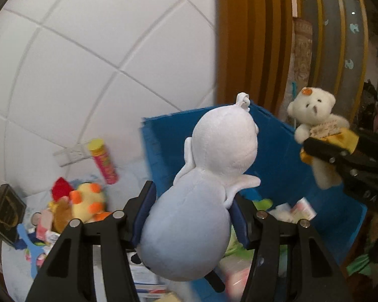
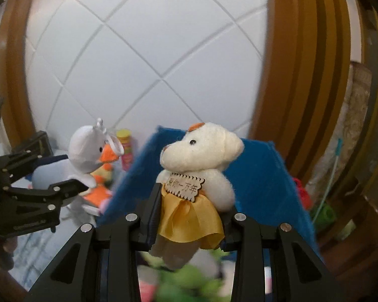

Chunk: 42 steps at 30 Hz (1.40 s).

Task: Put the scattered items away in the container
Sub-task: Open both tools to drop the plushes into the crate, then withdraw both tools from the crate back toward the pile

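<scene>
The left gripper [image 1: 189, 216] is clamped on the body of a white plush duck [image 1: 201, 188], holding it upright in the air over the near edge of the blue container [image 1: 277, 156]. The right gripper [image 2: 189, 224] squeezes the yellow skirt of a cream teddy bear [image 2: 201, 156], raised just beside the container's rim. Soft toys and packets already lie inside the container. Left of it, a pink tube with a yellow cap [image 1: 103, 161] and a yellow plush toy [image 1: 88, 201] sit among scattered items on the bench [image 1: 17, 271]
</scene>
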Tool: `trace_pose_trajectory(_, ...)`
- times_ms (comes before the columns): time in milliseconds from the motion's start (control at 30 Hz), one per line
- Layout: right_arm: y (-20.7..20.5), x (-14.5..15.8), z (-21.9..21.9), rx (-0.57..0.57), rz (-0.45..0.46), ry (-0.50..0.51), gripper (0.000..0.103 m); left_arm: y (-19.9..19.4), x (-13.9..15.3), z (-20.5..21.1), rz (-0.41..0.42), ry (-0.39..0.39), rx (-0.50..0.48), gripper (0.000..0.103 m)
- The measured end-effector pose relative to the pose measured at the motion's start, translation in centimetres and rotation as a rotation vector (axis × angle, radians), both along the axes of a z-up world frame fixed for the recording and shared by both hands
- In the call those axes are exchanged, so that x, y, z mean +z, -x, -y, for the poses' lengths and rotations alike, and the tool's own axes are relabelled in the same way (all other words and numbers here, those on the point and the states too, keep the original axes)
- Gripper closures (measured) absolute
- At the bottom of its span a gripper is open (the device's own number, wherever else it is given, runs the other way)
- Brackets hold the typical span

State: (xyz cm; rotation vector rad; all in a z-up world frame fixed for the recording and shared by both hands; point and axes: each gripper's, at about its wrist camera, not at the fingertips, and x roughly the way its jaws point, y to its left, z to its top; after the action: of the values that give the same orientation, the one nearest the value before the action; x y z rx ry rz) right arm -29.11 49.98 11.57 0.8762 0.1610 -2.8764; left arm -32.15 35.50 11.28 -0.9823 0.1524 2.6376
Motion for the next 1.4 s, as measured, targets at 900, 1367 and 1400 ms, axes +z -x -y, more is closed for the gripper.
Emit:
trace_pose_trajectory(900,11.7,-1.9,-11.4,-0.052,0.148,0.003,0.01,9.7,-3.1,-8.9,0.15,0.062,0.128,0.016)
trace_pose_trajectory(1367,6.9,0.9,-8.6,-0.073,0.103,-0.031,0.0,3.3,-0.7,-2.5,0.09,0.031,0.118,0.016)
trace_pose_trajectory(1400,6.2,1.4,-8.0,-0.07,0.091,-0.026,0.0,2.6,-0.4,-1.4,0.084,0.026,0.126,0.016)
